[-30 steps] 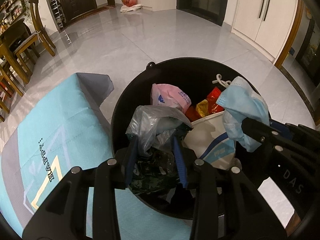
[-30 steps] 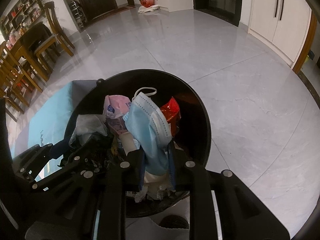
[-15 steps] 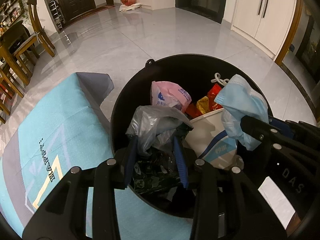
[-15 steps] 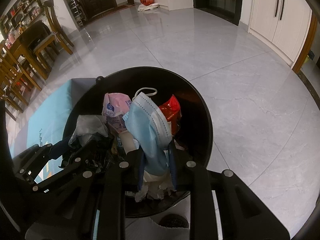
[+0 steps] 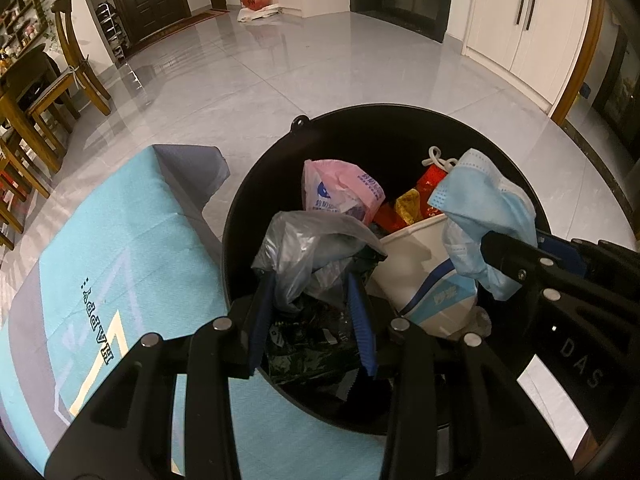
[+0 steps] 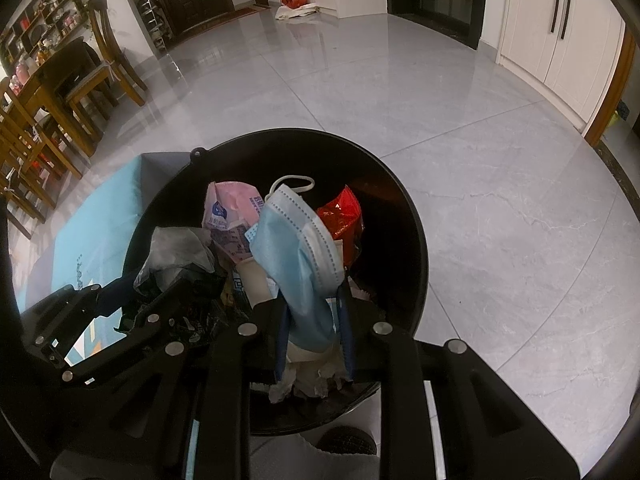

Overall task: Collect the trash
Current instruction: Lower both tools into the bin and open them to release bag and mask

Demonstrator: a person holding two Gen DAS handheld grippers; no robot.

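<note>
Both tongs are hanging over the black bin (image 5: 400,128), each one pinching a piece of trash. The left tongs (image 5: 312,300) are gripping a crumpled grey plastic bag (image 5: 312,240) between narrow jaws; the right tongs (image 6: 314,332) are clamping a blue face mask (image 6: 292,248), which is standing up above their tips with its ear loop flopping over the top.

The step in hand looks like dropping both pieces in. To do it well, each pair should be opening only while its load is sitting well inside the rim, since both pieces are light and may be clinging to the blue pads (image 5: 362,328). Opening wide and giving a small shake should be freeing them.

The bin is lying directly below and ahead of both tongs, nearly full. A pink wrapper (image 5: 340,192) is sitting just beyond the left tongs, a white paper cup (image 5: 420,264) between the two pairs, and red packets (image 6: 340,212) beyond the right pair. A teal mat (image 5: 112,240) is lying left of the left tongs.
</note>
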